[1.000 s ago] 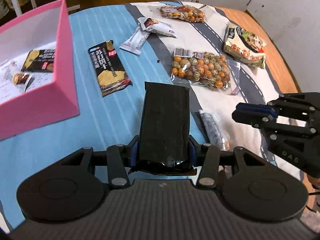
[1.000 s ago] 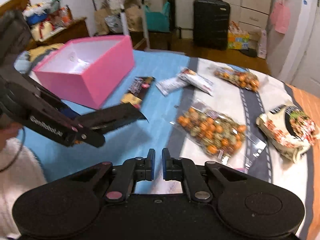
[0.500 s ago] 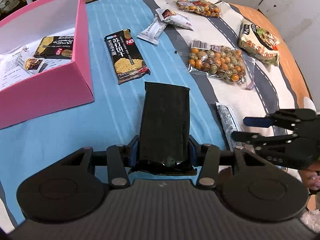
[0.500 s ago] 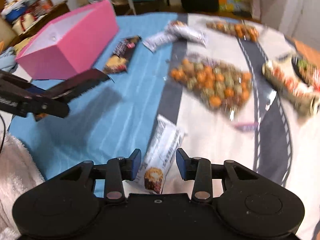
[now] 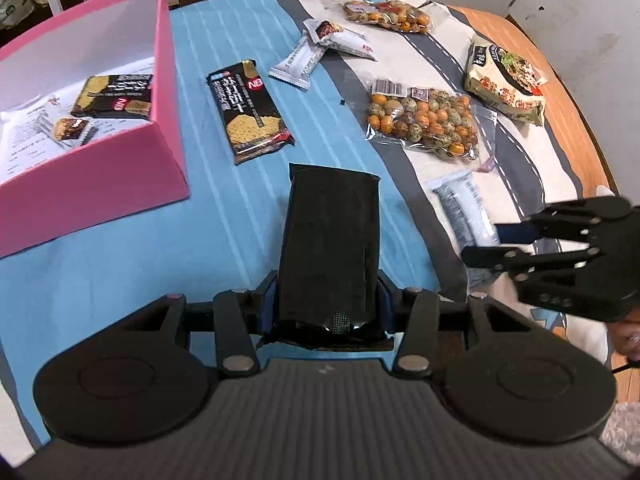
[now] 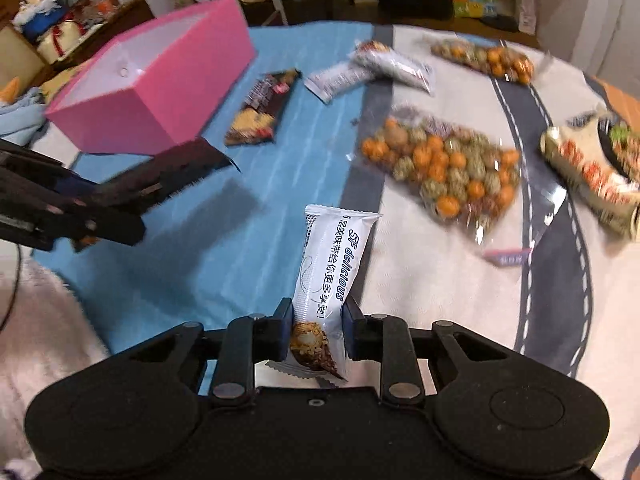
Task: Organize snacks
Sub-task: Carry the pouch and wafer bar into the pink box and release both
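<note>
Black and glossy, a flat rectangular foil snack packet (image 5: 332, 248) is clamped between the jaws of the left gripper (image 5: 325, 300) in the left wrist view, sticking out ahead over a blue striped cloth (image 5: 160, 248). To the left sits an open pink cardboard box (image 5: 120, 172) holding a dark cracker packet (image 5: 114, 96) and a small wrapped cake (image 5: 70, 130). Just beside the box on the cloth lies a second black cracker packet with yellow print (image 5: 248, 110). Further back are two white wrapped bars (image 5: 320, 48), two clear bags of orange and green coated nuts, one near (image 5: 424, 120) and one far (image 5: 386, 16), and a cream noodle packet (image 5: 506, 80). At right the black right gripper (image 5: 486, 246) reaches down to a white bar wrapper (image 5: 464, 212).

In the right wrist view, partly blurred, the right gripper (image 6: 316, 330) has just been narrowing its jaws and now pinches a white cake bar wrapper with blue lettering (image 6: 332, 272) at its near end. The wrapper points away across the cloth edge. The left gripper (image 6: 80, 208) with its black packet (image 6: 176, 172) hangs at left, in front of the pink box (image 6: 160, 92). The nut bag (image 6: 444, 168) lies to the right.
</note>
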